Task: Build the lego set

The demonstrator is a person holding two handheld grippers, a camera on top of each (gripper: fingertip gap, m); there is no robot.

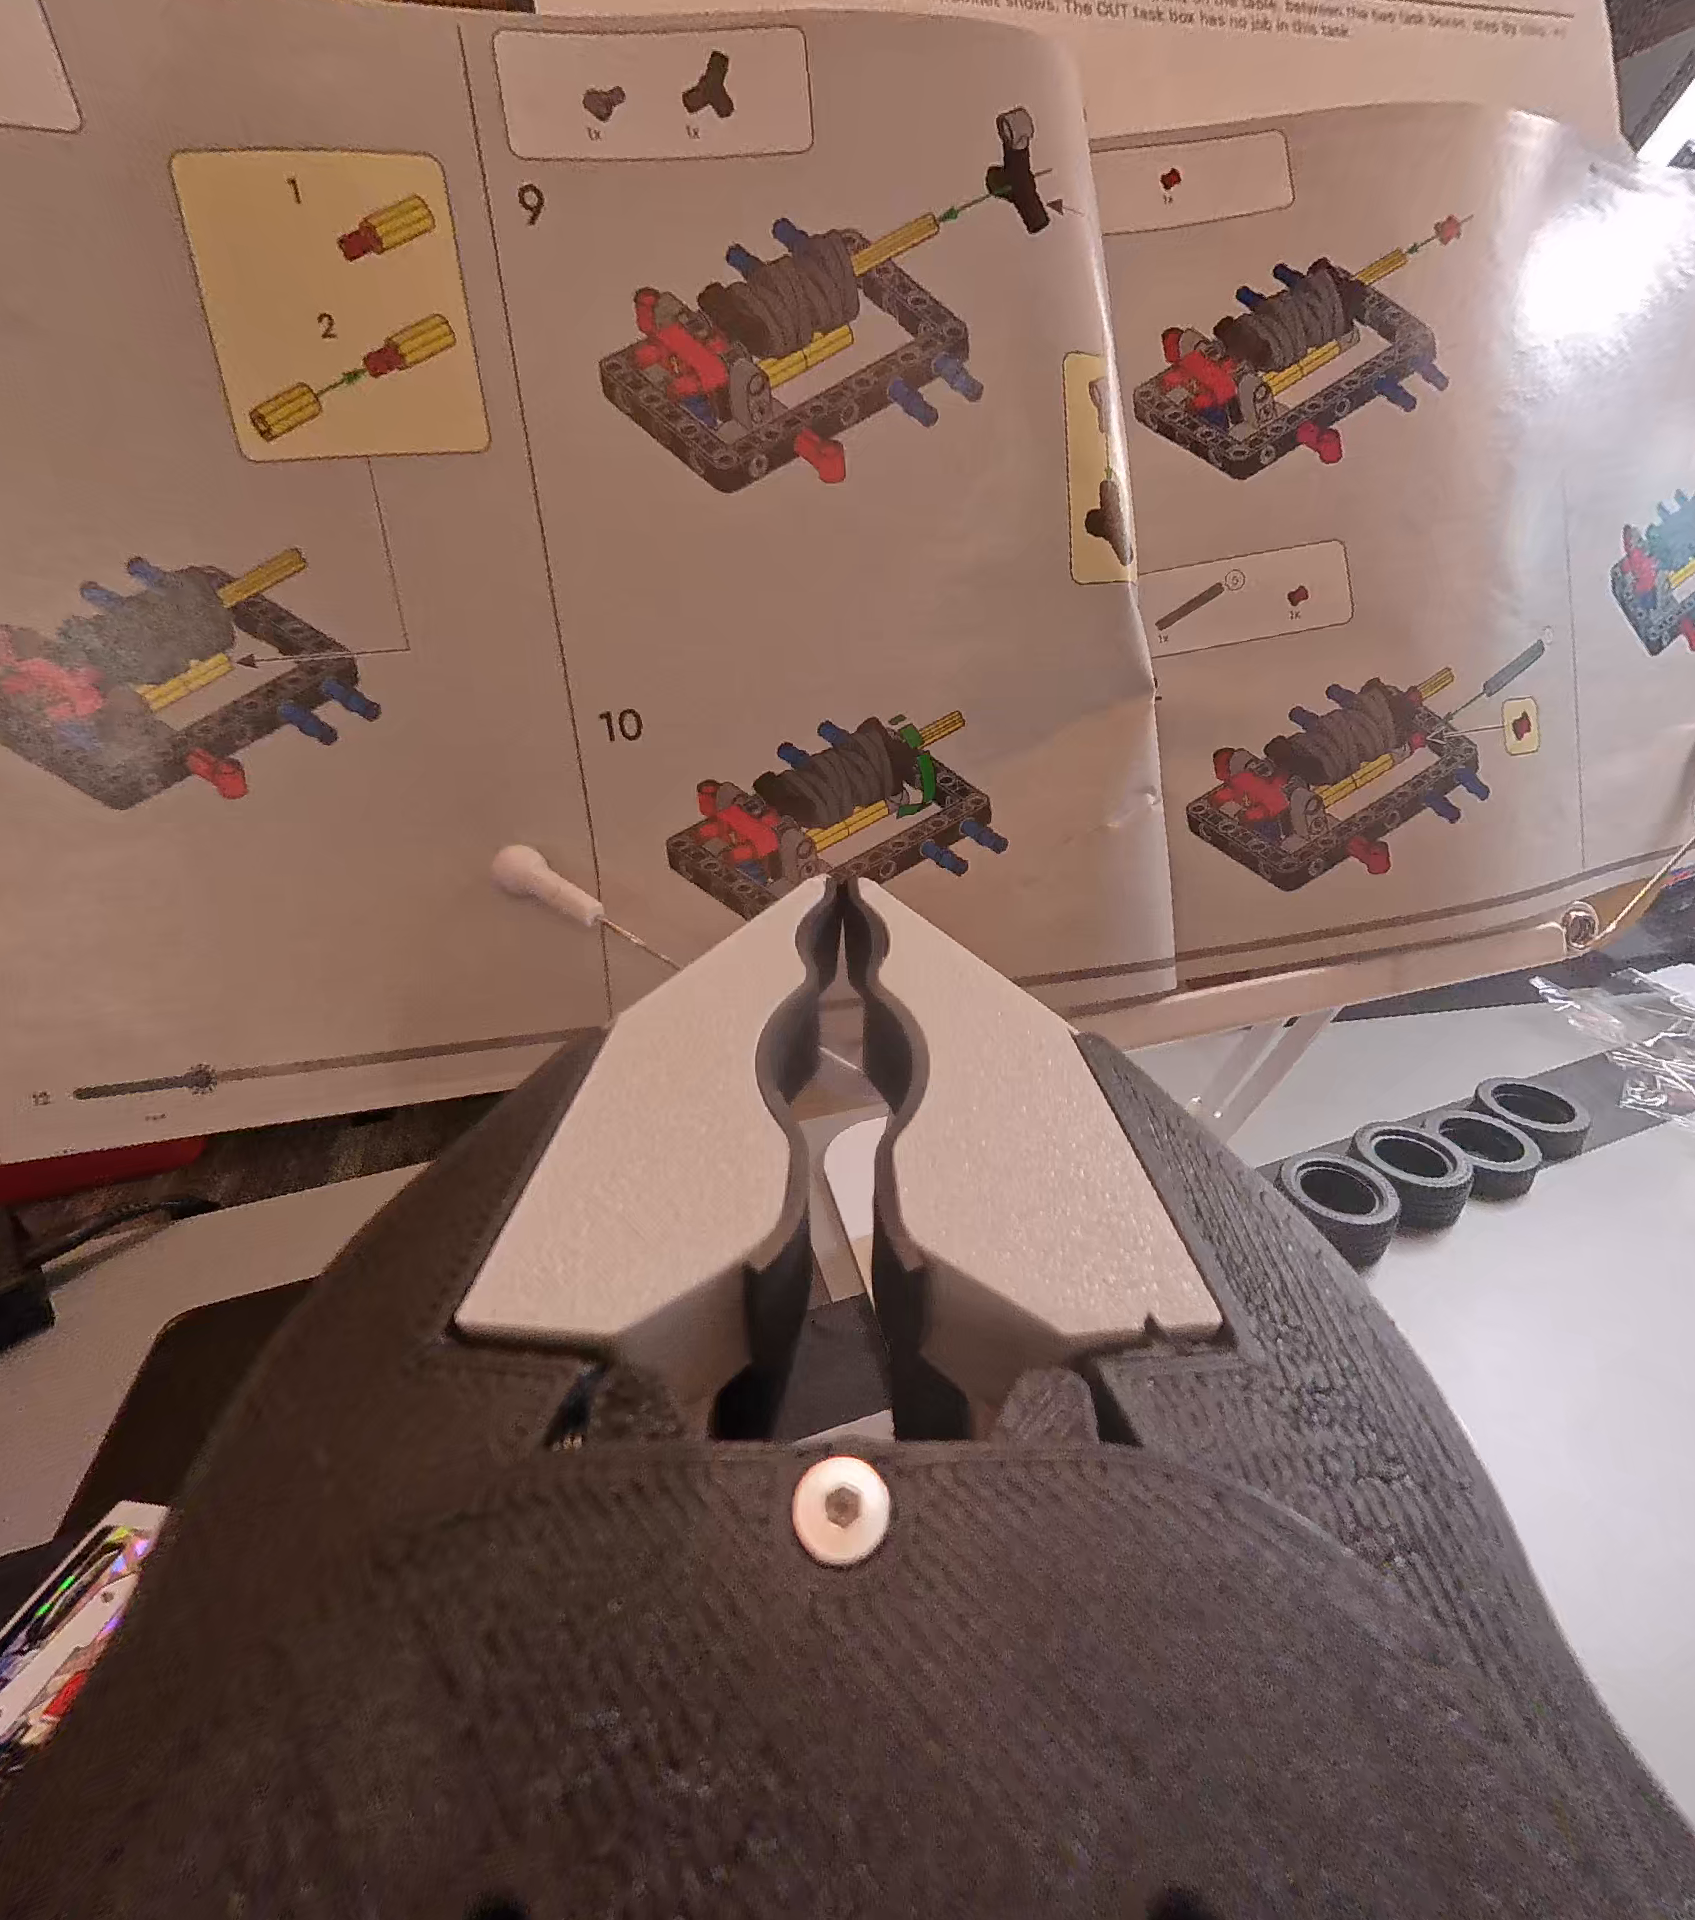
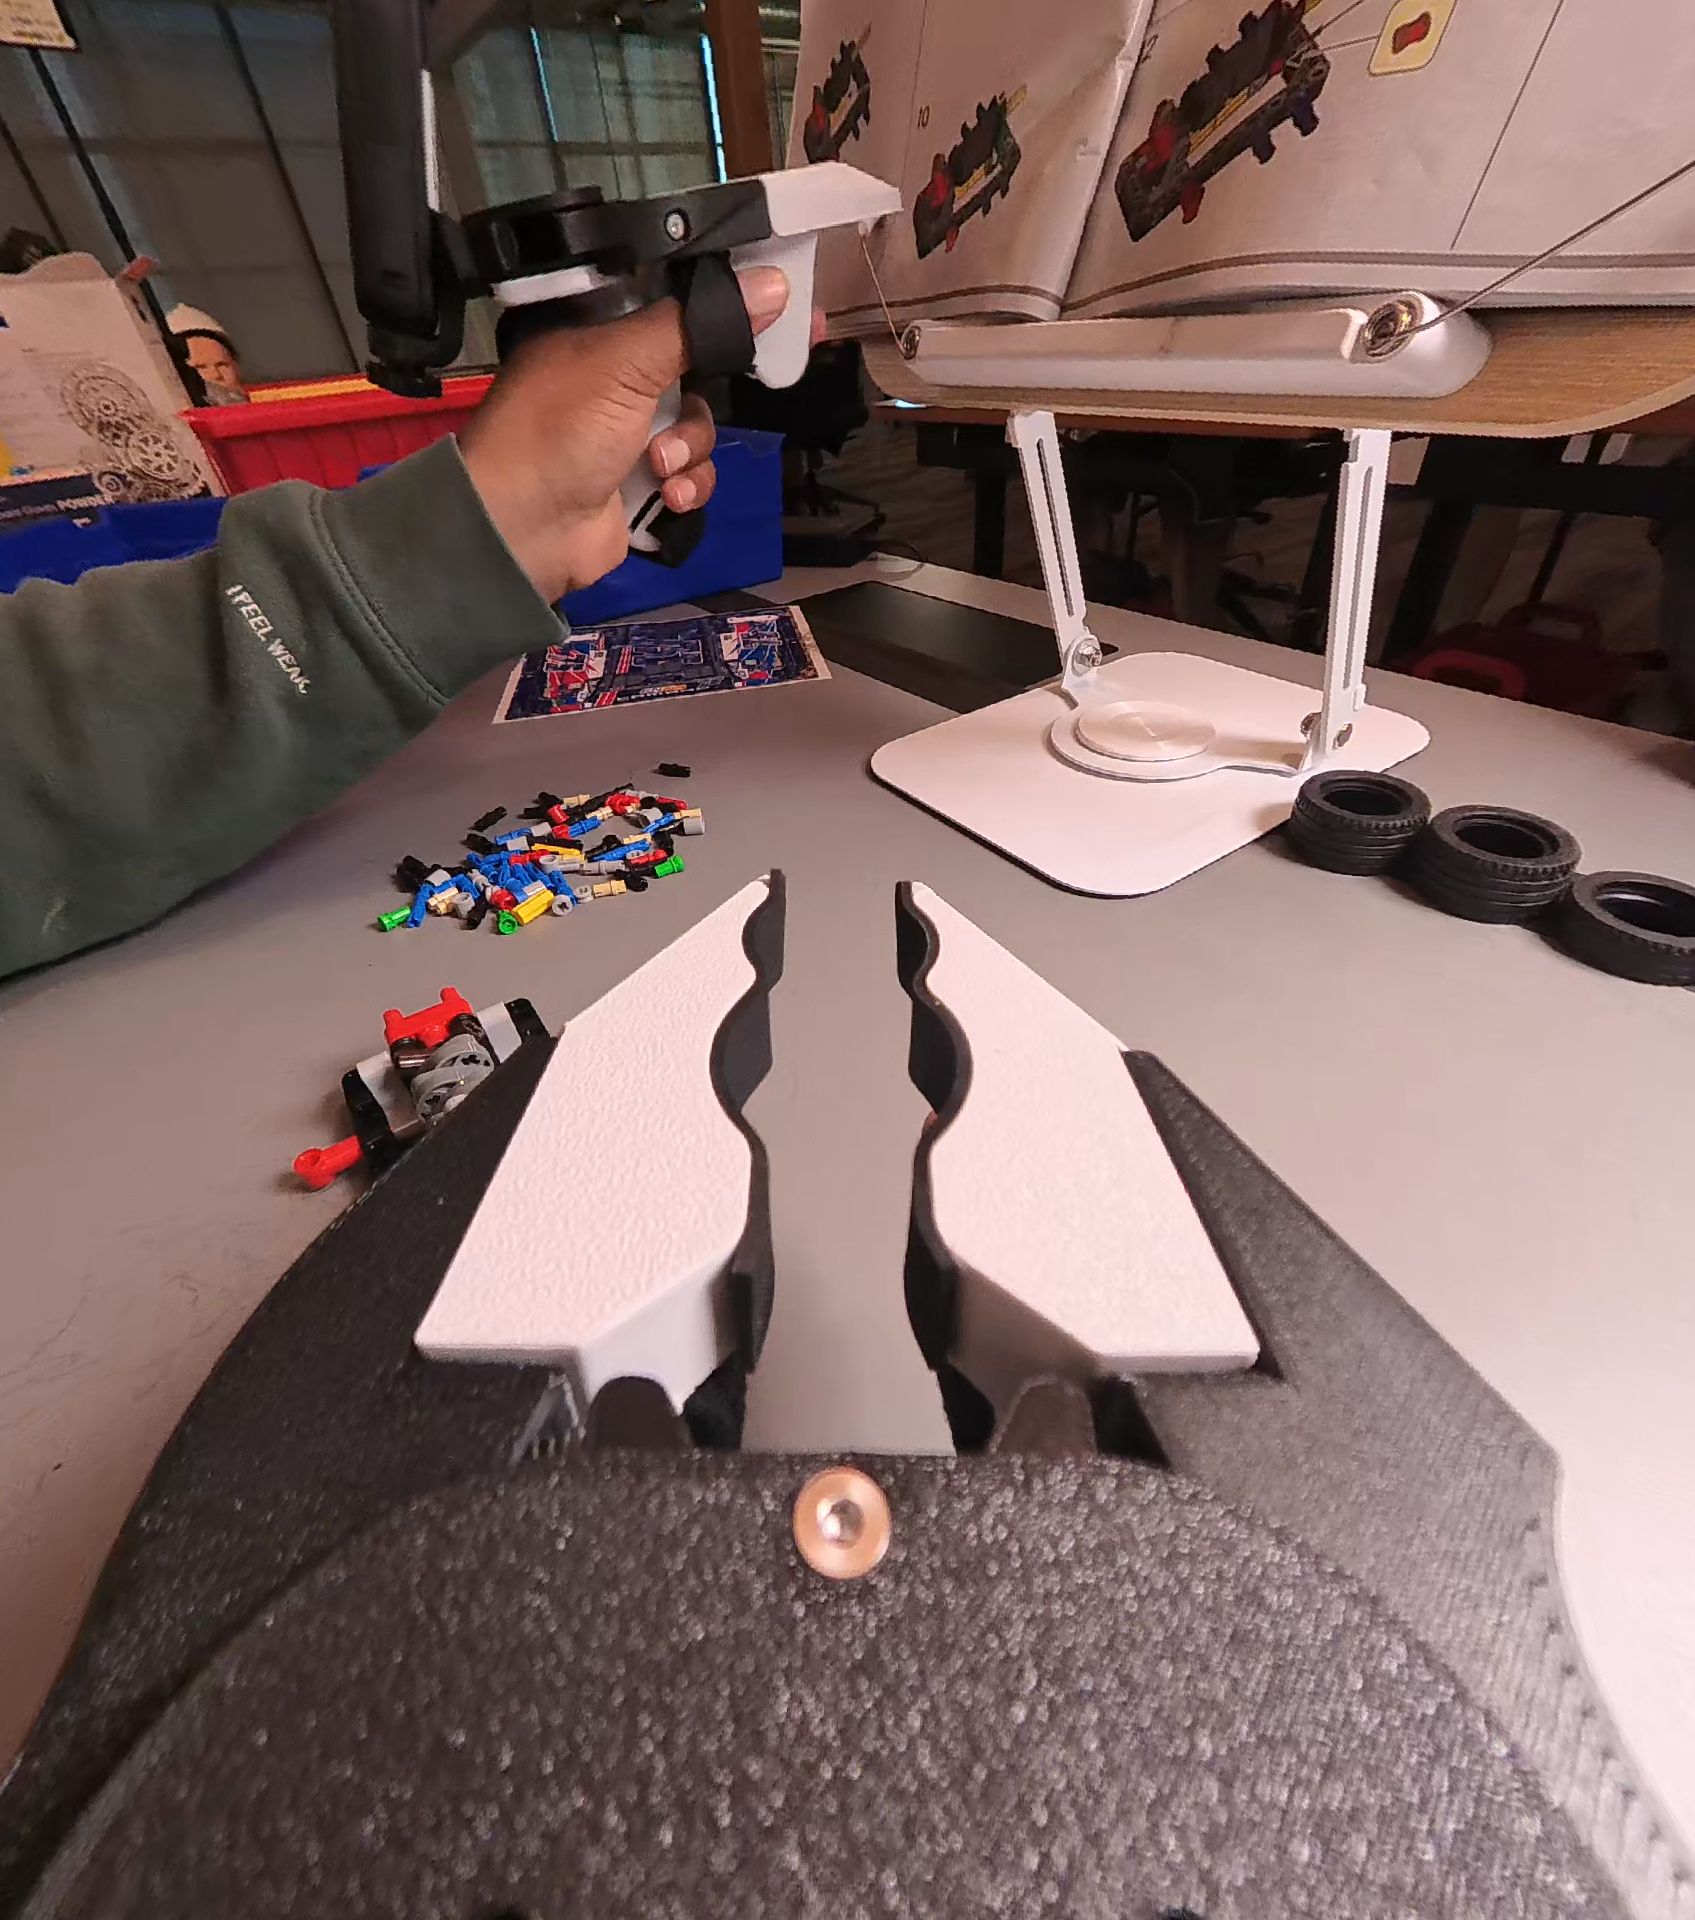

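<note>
The left gripper [image 1: 841,883], white fingers pressed together on nothing, points at the open paper instruction booklet [image 1: 822,520], while the right gripper [image 2: 841,888], fingers apart, hovers over the grey table [image 2: 1342,1195] beside the small partly built red-and-black lego assembly [image 2: 427,1070].

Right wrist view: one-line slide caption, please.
Open right hand-held gripper hovers over table near loose Lego pieces, partial assembly and tyres.
</note>
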